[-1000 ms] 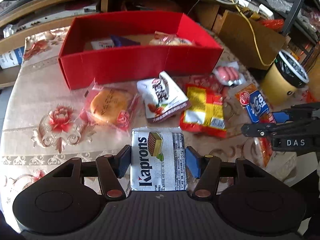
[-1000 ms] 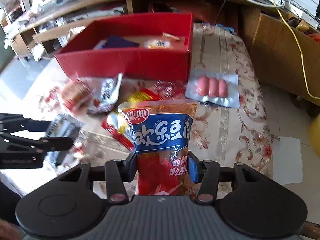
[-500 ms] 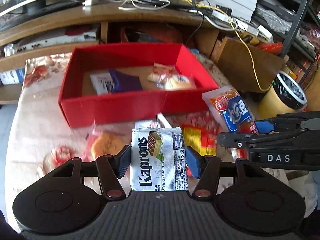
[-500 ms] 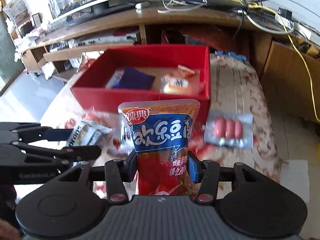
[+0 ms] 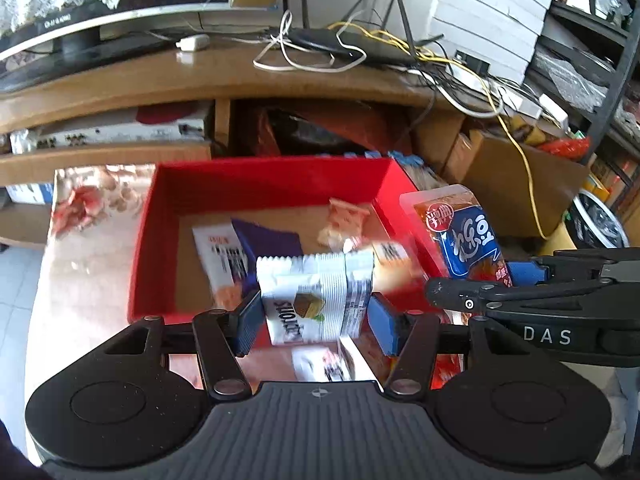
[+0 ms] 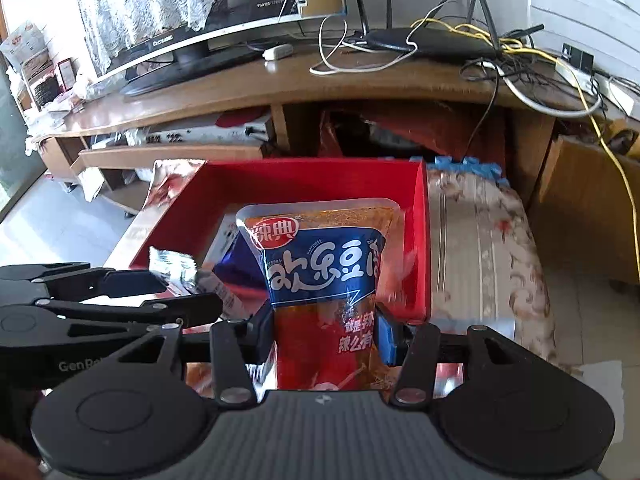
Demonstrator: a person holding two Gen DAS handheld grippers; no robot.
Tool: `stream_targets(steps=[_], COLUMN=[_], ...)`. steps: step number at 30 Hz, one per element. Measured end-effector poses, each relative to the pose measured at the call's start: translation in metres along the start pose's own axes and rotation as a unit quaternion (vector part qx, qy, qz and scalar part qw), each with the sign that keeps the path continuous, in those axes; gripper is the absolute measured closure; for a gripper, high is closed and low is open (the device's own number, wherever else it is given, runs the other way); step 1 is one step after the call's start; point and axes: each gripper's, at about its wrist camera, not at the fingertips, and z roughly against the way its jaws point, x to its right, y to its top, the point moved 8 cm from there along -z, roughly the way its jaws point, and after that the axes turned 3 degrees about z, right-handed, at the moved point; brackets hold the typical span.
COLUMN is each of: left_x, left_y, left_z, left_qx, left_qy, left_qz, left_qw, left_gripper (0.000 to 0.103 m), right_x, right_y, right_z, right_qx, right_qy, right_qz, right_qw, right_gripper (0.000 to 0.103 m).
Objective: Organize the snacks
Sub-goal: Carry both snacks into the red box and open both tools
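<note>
A red box [image 5: 256, 180] stands on the flowered table and holds several snack packs, among them a purple one [image 5: 268, 240]. My left gripper [image 5: 314, 320] is over the box's near wall with its jaws parted; the white Kaprons wafer pack [image 5: 316, 296] sits tilted and blurred between the pads, slipping out toward the box. My right gripper [image 6: 326, 332] is shut on a blue and orange snack pouch [image 6: 320, 264], held upright above the box's near right part [image 6: 420, 240]. That pouch also shows in the left wrist view [image 5: 464, 236].
Behind the box runs a wooden TV stand [image 5: 240, 76] with a monitor, a router and loose cables. Cardboard boxes [image 5: 516, 176] stand at the right. More snack packs lie on the table under my grippers [image 5: 320, 364].
Both grippers rose and moved forward over the red box. The left jaws opened and the Kaprons pack tipped forward out of their hold. The right gripper still holds its pouch.
</note>
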Motion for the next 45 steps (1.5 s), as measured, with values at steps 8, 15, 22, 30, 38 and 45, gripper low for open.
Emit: stream_targets(steps=[8, 15, 22, 30, 38, 45], left_x=[-0.003, -0.012, -0.016, -0.023, -0.022, -0.021], left_y=[0.016, 0.019, 0.020, 0.024, 0.022, 0.013], left_z=[-0.024, -0.052, -0.059, -0.054, -0.047, -0.035], left_qx=[-0.006, -0.029, -0.034, -0.026, -0.020, -0.016], left_qy=[0.006, 0.011, 0.025, 0.028, 0.025, 0.028], left_qz=[-0.001, 0.023, 0.027, 0.041, 0.037, 0.028], left_qw=[1.0000, 0.9992, 0.9988, 0.9984, 0.9988, 0.9991], left_gripper=[0.063, 0.061, 0.043, 0.030, 0.027, 0.025], right_x=[-0.001, 0.010, 0.016, 0.016, 0.022, 0.020], right_y=[0.027, 0.042, 0.051, 0.063, 0.063, 0.046], right_z=[-0.022, -0.052, -0.082, -0.081, -0.061, -0.044], right_qx=[0.002, -0.012, -0.029, -0.007, 0.007, 0.003], right_qy=[-0.003, -0.015, -0.009, -0.011, -0.015, -0.018], right_qz=[0.007, -0.001, -0.013, -0.022, -0.025, -0.012], right_qw=[1.000, 1.000, 0.999, 1.000, 1.000, 1.000], right_gripper=[0.054, 0.054, 0.050, 0.039, 0.036, 0.036])
